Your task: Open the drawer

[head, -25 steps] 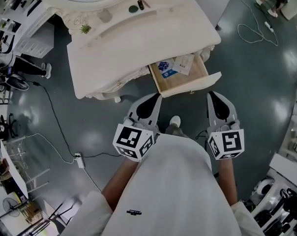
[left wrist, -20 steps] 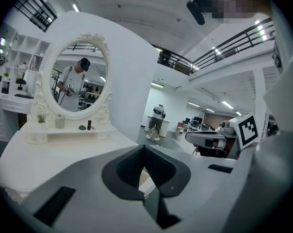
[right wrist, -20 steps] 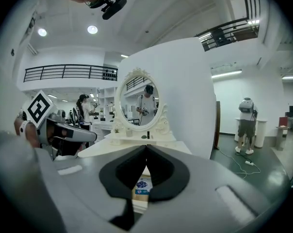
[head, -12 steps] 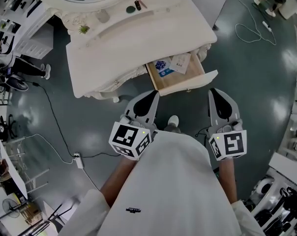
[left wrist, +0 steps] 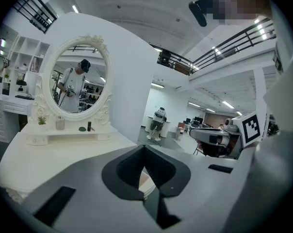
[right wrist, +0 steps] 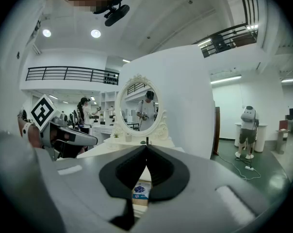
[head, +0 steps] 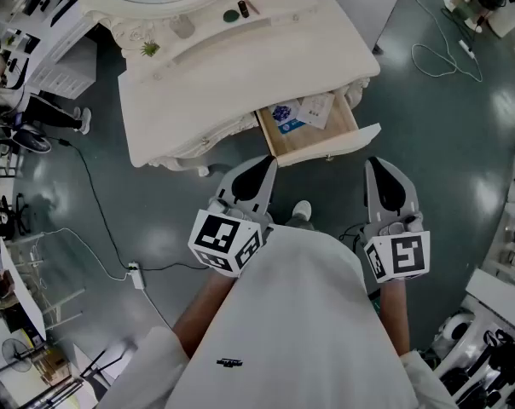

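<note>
**Drawer** (head: 319,140): sits under the right end of the white dressing tabletop (head: 240,66). It is pulled well out toward you, with the wooden floor showing. A blue-printed packet (head: 285,115) and a white card (head: 319,109) lie at the back.

**Left tongs** (head: 266,167): closed tip to tip, holding nothing, short of the drawer front.

**Right tongs** (head: 375,165): also closed and empty, clear of the front's right end.

**Step:** the opening looks all but done. If you want more travel, hook the front panel's lip, draw straight along the runners, and stop before the box tips out.

The drawer (head: 313,146) stands open below the white dressing table (head: 240,66).
</note>
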{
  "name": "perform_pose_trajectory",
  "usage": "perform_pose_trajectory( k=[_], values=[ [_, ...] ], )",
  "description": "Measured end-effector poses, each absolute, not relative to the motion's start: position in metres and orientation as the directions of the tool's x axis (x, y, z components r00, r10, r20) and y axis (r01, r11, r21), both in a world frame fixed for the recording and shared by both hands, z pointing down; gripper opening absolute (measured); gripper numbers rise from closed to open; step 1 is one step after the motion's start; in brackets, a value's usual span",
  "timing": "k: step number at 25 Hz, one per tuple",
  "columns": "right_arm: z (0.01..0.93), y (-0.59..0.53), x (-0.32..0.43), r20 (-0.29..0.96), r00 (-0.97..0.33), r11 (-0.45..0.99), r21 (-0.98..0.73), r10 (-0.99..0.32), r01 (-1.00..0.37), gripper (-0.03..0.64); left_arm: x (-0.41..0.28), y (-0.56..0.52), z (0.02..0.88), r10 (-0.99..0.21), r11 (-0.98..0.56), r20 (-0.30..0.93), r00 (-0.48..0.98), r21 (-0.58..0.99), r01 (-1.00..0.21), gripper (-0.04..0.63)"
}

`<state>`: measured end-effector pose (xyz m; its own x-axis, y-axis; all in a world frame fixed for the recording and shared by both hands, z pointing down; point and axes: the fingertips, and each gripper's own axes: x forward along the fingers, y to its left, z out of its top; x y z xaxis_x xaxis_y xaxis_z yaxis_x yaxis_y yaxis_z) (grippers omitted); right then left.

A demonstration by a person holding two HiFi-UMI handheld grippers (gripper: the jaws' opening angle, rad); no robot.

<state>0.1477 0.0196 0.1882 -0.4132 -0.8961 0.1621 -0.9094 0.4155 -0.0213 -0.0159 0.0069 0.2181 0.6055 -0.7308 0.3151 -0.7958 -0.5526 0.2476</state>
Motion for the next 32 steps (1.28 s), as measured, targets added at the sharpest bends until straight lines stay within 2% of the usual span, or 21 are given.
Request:
perform_pose_trajectory(
  k=[13,20,32],
  values=[
    [0.184,0.022,0.145,0.166,-0.433,0.440,0.004,-0.886,-0.898,0.012,-0.013,0.009,0.215,-0.724,-0.563,0.313,0.614,0.244,-0.789,0.009],
    [0.166,0.046,0.129,0.123,-0.531,0.528,-0.054,-0.839,-0.847,0.012,-0.009,0.010,0.211,-0.715,-0.579,0.310,0.626,0.239,-0.780,0.009],
    [0.168,0.053,0.143,0.157,-0.533,0.532,-0.054,-0.831,-0.845,0.012,0.001,0.014,0.212,-0.713,-0.587,0.294,0.637,0.247,-0.771,0.009]
  ],
)
